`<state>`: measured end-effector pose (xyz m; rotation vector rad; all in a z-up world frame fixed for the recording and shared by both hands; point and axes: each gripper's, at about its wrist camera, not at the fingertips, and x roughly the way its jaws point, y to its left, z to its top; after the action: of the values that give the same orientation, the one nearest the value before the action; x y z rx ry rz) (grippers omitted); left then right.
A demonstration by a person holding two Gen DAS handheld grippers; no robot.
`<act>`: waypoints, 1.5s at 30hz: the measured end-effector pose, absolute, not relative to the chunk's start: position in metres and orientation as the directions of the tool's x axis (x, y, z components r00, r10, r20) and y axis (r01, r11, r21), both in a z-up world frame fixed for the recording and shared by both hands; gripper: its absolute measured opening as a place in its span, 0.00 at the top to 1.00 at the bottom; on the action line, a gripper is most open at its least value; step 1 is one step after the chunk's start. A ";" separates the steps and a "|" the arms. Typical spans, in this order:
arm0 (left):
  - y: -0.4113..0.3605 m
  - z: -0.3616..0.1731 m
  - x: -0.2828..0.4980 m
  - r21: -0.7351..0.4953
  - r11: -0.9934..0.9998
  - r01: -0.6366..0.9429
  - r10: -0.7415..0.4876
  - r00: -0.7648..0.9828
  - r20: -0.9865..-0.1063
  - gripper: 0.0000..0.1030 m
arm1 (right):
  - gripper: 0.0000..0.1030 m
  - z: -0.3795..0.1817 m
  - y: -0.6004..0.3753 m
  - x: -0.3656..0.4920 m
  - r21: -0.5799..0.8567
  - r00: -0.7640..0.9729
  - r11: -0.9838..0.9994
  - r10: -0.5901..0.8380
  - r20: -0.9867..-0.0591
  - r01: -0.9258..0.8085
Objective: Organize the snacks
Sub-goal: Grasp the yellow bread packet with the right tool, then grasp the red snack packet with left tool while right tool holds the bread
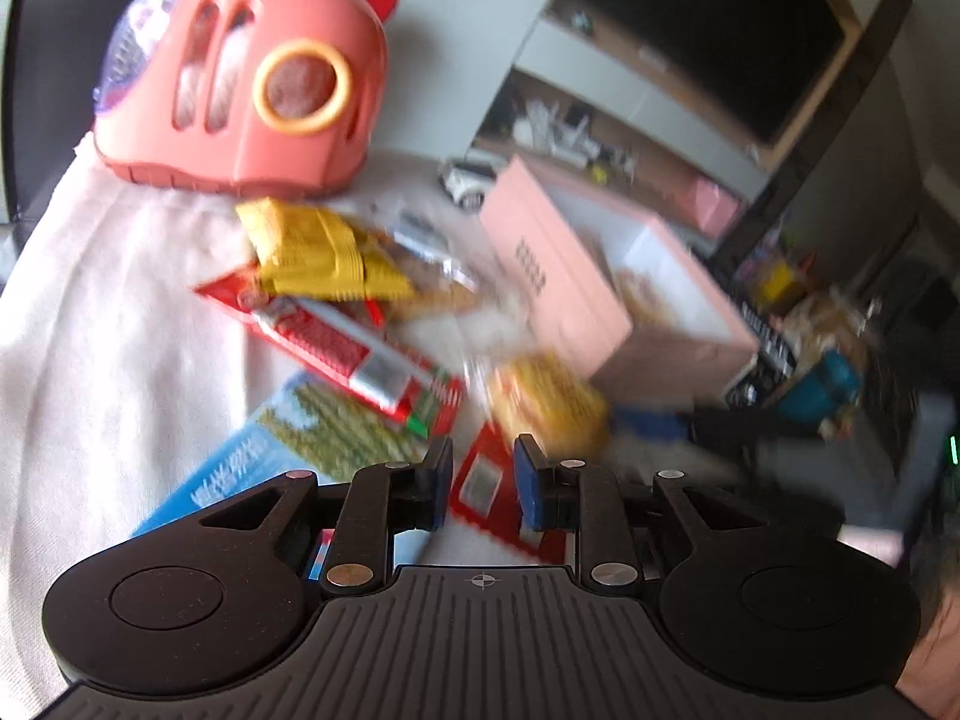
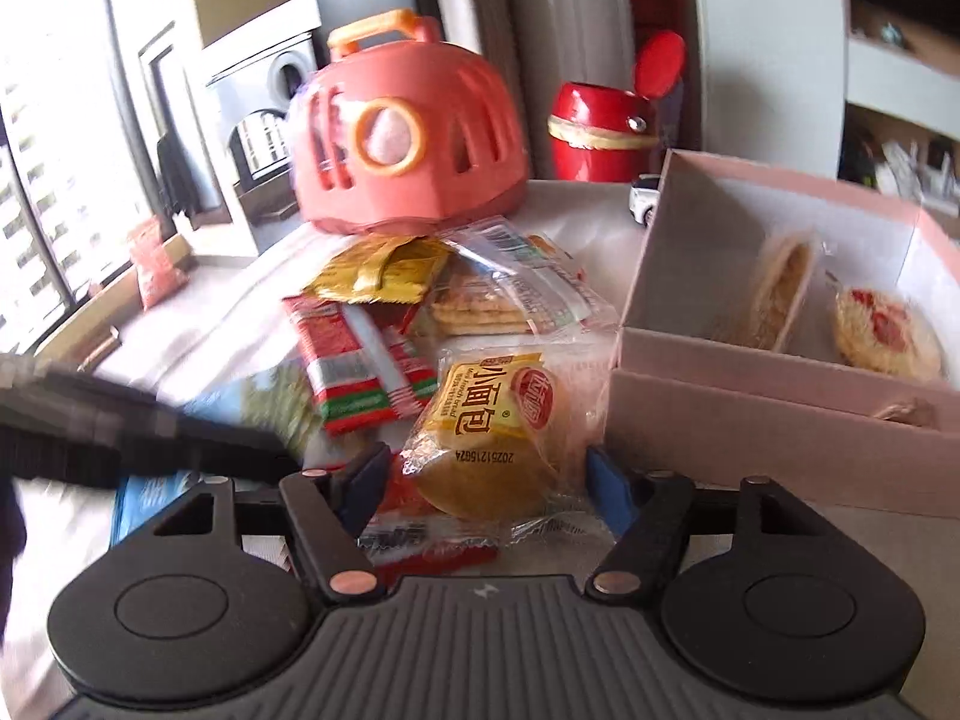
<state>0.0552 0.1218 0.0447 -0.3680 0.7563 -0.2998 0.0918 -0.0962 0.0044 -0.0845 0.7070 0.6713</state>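
Observation:
Snack packets lie heaped on a white cloth (image 1: 90, 330). My right gripper (image 2: 486, 480) is open around a bun in a clear yellow-labelled wrapper (image 2: 486, 438), its blue pads standing just off either side. My left gripper (image 1: 483, 480) has its pads a narrow gap apart over a flat red packet (image 1: 498, 498); nothing is clamped between them. It shows as a dark blur (image 2: 150, 432) in the right wrist view. A pink box (image 2: 750, 438) at the right holds round pastries (image 2: 882, 330). The bun (image 1: 546, 402) lies beside the box (image 1: 558, 276).
In the heap are a yellow packet (image 2: 384, 270), a red-and-green packet (image 2: 354, 360), a clear cracker pack (image 2: 498, 300) and a blue packet (image 1: 258, 462). Behind stand a coral plastic carrier (image 2: 408, 126), a red canister (image 2: 600, 132) and a white toy car (image 2: 645, 198).

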 end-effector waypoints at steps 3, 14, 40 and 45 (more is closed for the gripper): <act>0.120 0.045 0.058 -0.425 0.897 0.124 -0.385 0.692 -0.610 0.74 | 0.34 0.008 -0.112 0.073 0.149 0.546 0.772 0.558 -0.625 -0.618; 0.071 0.028 0.061 -0.285 0.927 0.243 -0.375 0.629 -0.681 0.74 | 0.38 0.010 -0.214 0.020 0.056 0.693 0.900 0.372 -0.617 -0.433; 0.035 0.027 0.055 -0.094 0.952 0.291 -0.267 0.643 -0.718 0.59 | 0.17 -0.012 -0.207 0.024 0.021 0.693 0.918 0.315 -0.648 -0.397; 0.027 0.026 0.055 -0.080 0.943 0.322 -0.280 0.640 -0.716 0.54 | 0.16 -0.013 -0.206 0.025 0.018 0.693 0.918 0.313 -0.650 -0.397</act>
<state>0.0550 0.0269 0.0261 0.0563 0.8068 -0.3434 0.0245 -0.2062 -0.0126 -0.1272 0.7013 0.3975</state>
